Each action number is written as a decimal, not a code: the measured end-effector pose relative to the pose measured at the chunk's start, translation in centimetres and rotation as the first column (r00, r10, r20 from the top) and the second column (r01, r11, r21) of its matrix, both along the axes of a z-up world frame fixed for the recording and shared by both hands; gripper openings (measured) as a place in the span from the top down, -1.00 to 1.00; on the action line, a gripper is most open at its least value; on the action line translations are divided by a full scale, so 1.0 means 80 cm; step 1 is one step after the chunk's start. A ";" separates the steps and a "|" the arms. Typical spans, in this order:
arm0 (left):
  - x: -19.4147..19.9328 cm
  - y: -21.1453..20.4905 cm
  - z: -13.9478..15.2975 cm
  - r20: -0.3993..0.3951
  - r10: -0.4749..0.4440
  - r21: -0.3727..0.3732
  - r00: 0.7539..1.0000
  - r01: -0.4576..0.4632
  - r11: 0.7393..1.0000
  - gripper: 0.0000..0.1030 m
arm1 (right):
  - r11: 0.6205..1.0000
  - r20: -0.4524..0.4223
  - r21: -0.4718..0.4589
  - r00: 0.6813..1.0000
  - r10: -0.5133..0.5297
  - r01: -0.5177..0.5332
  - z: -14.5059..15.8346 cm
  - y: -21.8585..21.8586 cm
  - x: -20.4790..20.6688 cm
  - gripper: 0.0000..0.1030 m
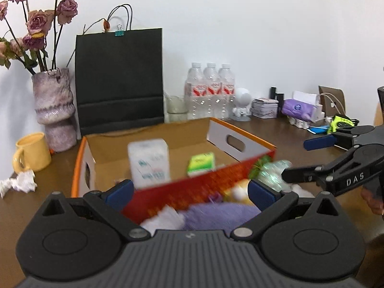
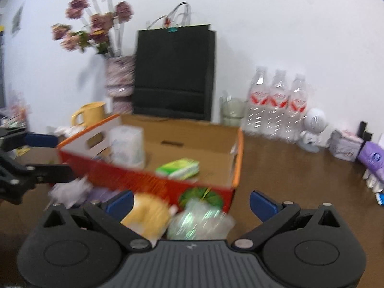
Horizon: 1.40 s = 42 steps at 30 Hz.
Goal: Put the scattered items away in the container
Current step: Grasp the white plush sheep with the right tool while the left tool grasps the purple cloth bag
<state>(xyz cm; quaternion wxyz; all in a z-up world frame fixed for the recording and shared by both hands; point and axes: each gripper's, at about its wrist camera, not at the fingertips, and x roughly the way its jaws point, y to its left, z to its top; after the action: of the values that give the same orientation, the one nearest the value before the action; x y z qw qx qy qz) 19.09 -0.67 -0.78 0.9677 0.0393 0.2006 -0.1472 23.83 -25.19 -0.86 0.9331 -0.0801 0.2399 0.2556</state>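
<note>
An open cardboard box (image 1: 242, 141) with a red front wall (image 2: 134, 180) sits on the brown table. Inside stand a white tissue pack (image 1: 148, 160) (image 2: 127, 145) and a green packet (image 1: 201, 163) (image 2: 178, 168). In front of the box lie a purple cloth (image 1: 216, 216), a crumpled white paper (image 1: 165, 218) (image 2: 69, 192), a yellow soft toy (image 2: 148, 213) (image 1: 240, 192) and a shiny crinkled wrapper (image 2: 201, 220) (image 1: 273, 175). My left gripper (image 1: 190, 192) is open above the cloth. My right gripper (image 2: 192, 202) is open above the toy and wrapper, and it also shows in the left wrist view (image 1: 302, 158).
A yellow mug (image 1: 32, 152), a vase of dried roses (image 1: 54, 108), a black paper bag (image 1: 120, 79), three water bottles (image 1: 210, 91) and a glass jar (image 2: 231, 111) stand behind the box. Crumpled paper (image 1: 20, 182) lies at left. Small clutter (image 1: 300, 109) lines the right.
</note>
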 end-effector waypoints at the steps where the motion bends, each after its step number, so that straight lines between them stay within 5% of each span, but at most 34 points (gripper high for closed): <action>1: -0.005 -0.003 -0.004 -0.013 -0.002 0.007 1.000 0.002 1.000 -1.00 | 1.000 -0.006 -0.007 1.000 0.013 -0.013 -0.003 -0.001 -0.006 -0.96; 8: -0.033 -0.017 -0.022 -0.092 0.003 -0.013 0.996 -0.004 1.000 -1.00 | 0.994 -0.015 -0.040 0.995 0.100 -0.100 -0.017 0.000 -0.039 -0.81; 17: -0.035 -0.058 -0.063 -0.131 0.044 0.098 0.990 -0.032 0.995 -0.85 | 0.941 0.012 -0.206 0.960 0.278 -0.270 -0.043 0.020 -0.041 -0.60; 20: -0.029 -0.061 -0.067 -0.147 0.060 0.105 0.987 -0.045 0.993 -0.47 | 0.925 -0.020 -0.217 0.949 0.316 -0.312 -0.051 0.028 -0.035 -0.49; 24: -0.029 -0.059 -0.068 -0.162 0.079 0.088 0.984 -0.065 0.994 0.55 | 0.917 -0.050 -0.220 0.942 0.331 -0.334 -0.053 0.027 -0.037 -0.23; 27: -0.035 -0.056 -0.064 -0.164 0.106 0.072 0.981 -0.095 0.993 0.84 | 0.914 -0.052 -0.212 0.938 0.343 -0.346 -0.053 0.026 -0.052 -0.08; 33: -0.057 -0.049 -0.046 -0.107 0.116 0.050 0.987 -0.111 0.993 0.91 | 0.934 -0.040 -0.167 0.948 0.315 -0.317 -0.047 0.023 -0.085 0.02; 35: -0.066 -0.048 -0.040 -0.085 0.114 0.050 0.990 -0.110 0.993 0.91 | 0.942 -0.027 -0.144 0.953 0.303 -0.304 -0.042 0.021 -0.094 0.23; 42: -0.083 -0.044 -0.024 -0.029 0.109 0.043 0.994 -0.108 0.993 0.91 | 0.959 -0.009 -0.109 0.965 0.263 -0.263 -0.031 0.023 -0.107 0.23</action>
<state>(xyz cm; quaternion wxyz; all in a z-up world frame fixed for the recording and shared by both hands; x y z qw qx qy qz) 12.42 -4.16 -2.73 0.9701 0.0460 0.2204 -0.0908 15.29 -23.38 -3.34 0.8858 -0.1631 0.2381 0.3635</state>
